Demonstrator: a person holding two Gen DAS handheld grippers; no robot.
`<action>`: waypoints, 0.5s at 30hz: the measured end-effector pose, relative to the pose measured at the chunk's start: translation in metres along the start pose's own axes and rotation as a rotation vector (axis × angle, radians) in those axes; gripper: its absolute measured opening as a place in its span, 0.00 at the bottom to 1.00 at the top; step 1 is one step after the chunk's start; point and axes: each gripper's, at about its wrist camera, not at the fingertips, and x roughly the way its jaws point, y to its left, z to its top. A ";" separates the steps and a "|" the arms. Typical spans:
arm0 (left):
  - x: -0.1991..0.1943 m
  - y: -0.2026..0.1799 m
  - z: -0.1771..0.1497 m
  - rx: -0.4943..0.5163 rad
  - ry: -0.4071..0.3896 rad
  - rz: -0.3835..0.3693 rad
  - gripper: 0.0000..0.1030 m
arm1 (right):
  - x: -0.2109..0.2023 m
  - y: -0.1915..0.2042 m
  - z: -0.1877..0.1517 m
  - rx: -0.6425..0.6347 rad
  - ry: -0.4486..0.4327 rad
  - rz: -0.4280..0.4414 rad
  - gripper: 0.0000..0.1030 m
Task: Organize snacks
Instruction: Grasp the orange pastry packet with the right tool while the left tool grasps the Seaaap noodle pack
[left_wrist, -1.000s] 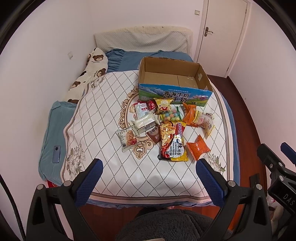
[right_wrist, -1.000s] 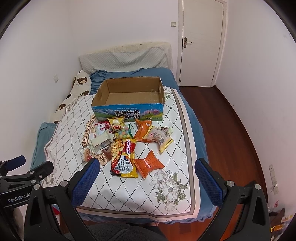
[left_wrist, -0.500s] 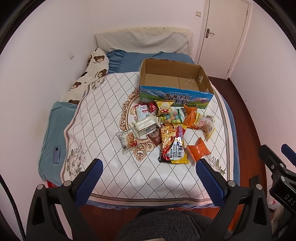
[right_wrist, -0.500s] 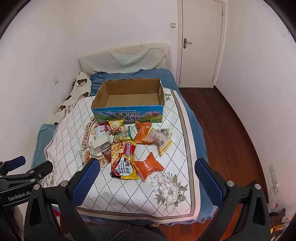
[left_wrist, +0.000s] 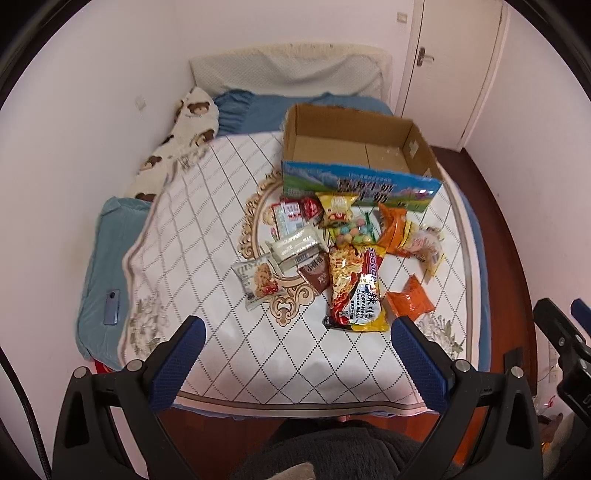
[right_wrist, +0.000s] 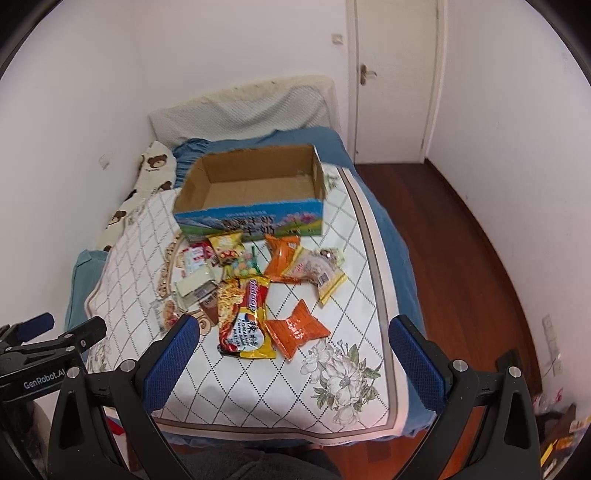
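Left gripper (left_wrist: 295, 362), right gripper (right_wrist: 291, 360): black frames, blue textured finger pads (left_wrist: 177, 365), silver screws (right_wrist: 127, 365). White "GenRobot" lettering (right_wrist: 44, 383) showed. Person wore dark fuzzy garment (left_wrist: 325, 454).

"KOREAN" on noodle packet (left_wrist: 356, 291)

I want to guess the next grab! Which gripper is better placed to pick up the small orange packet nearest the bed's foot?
Probably the right gripper. In its view the small orange packet lies almost straight ahead between its open fingers. For the left gripper the packet sits off to its right side.
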 end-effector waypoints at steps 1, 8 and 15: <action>0.016 0.000 0.004 0.005 0.024 0.006 1.00 | 0.013 -0.003 -0.001 0.011 0.018 -0.005 1.00; 0.121 -0.016 0.023 0.050 0.208 -0.031 1.00 | 0.113 -0.030 -0.018 0.128 0.140 -0.006 0.90; 0.220 -0.048 0.034 0.078 0.368 -0.119 1.00 | 0.191 -0.061 -0.032 0.275 0.273 -0.008 0.81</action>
